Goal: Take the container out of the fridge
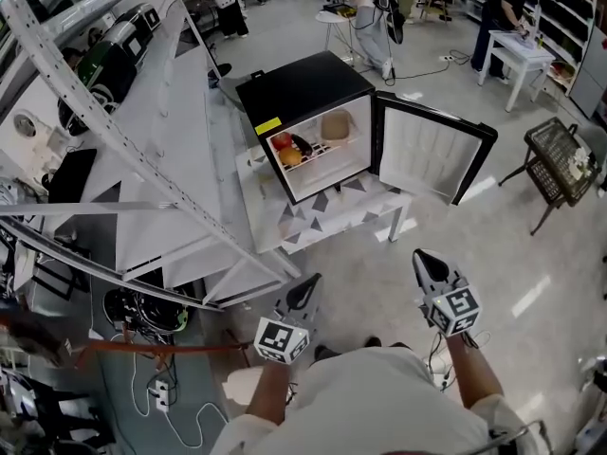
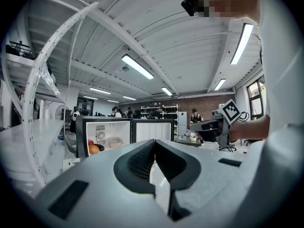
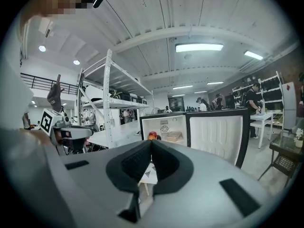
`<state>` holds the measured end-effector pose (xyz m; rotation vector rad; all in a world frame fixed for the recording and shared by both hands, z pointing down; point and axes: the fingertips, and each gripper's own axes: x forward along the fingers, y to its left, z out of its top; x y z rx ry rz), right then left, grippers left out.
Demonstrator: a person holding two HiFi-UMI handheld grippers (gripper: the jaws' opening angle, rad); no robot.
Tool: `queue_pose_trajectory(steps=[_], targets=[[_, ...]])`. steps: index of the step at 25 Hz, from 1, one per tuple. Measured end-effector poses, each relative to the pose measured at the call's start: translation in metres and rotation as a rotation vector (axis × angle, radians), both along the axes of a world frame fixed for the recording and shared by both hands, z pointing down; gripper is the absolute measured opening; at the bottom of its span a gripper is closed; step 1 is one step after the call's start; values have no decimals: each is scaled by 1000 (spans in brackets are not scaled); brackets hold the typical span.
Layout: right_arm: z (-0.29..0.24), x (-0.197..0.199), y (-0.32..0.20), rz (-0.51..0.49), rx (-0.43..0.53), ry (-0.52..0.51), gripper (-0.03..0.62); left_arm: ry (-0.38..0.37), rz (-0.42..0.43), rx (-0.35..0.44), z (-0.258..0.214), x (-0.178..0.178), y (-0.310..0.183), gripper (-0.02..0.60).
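Downward look at a small black fridge (image 1: 303, 88) set on a low white bench (image 1: 351, 211), with its door (image 1: 432, 150) swung wide open to the right. Inside, on the upper shelf toward the right, a pale beige container (image 1: 336, 126); to the left of that, red and orange fruit (image 1: 285, 148) and something dark.

Nearer the bottom of the head view, left tongs (image 1: 310, 285) and right tongs (image 1: 423, 259), side by side but apart, both pointing toward the open fridge. Both pairs closed tight, tips pressed together, gripping nothing. Well apart from the container, with the bench edge and a stretch of bare floor (image 1: 379, 282) in between.

In the left gripper view, container (image 2: 115, 143) far ahead and to the left of the closed tips (image 2: 154, 144), beside the fruit (image 2: 93, 148). In the right gripper view, container (image 3: 174, 136) far ahead, a little right of the closed tips (image 3: 151, 144).

At the left, a tall white shelving rack (image 1: 123, 140). Farther back, people (image 1: 498, 12) standing at desks.
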<state>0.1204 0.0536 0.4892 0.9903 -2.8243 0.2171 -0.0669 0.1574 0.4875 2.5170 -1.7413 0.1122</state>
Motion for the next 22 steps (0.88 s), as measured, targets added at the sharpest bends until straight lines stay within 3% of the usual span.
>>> queue_pose_trajectory(steps=[9, 22], targets=[[13, 10, -14, -56, -27, -13, 7, 0, -48, -18, 9, 20, -6, 5], [16, -17, -43, -90, -34, -9, 7, 16, -94, -13, 11, -4, -31, 5]])
